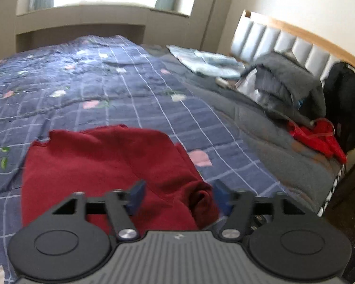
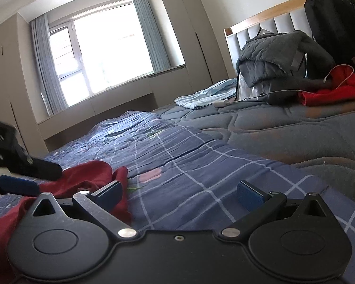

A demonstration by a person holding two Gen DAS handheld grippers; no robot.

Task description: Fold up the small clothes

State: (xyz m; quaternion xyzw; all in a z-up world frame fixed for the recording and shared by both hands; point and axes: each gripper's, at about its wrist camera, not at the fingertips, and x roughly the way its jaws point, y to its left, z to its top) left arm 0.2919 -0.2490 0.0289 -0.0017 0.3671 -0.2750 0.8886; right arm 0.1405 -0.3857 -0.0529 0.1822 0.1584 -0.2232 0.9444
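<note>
The left gripper (image 1: 177,195) has its blue pads (image 1: 136,197) set wide, with nothing pinched between them; a rolled ridge of the dark red garment (image 1: 111,163) lies just under and between the fingers without being pressed. The right gripper (image 2: 178,195) also stands wide and holds nothing, its left pad (image 2: 110,193) close over the garment's near right edge and its right pad over bare quilt.

The garment lies at the near end of the blue checked quilt (image 1: 101,87), partly flattened, with a doubled layer across its right half and a bunched fold at the near right corner. It looks like soft knit cloth: light, limp, likely to sag and drag rather than keep a shape, but not slippery against the quilted cover. It probably handles best when taken at a corner or hem, one gripper on each side, with the pads closing on a single layer of the edge rather than on the thick roll.

Farther right, near the headboard (image 1: 284,40), sit a grey jacket (image 1: 288,80), a bright red garment (image 1: 317,137) and a black backpack (image 2: 336,23).
</note>
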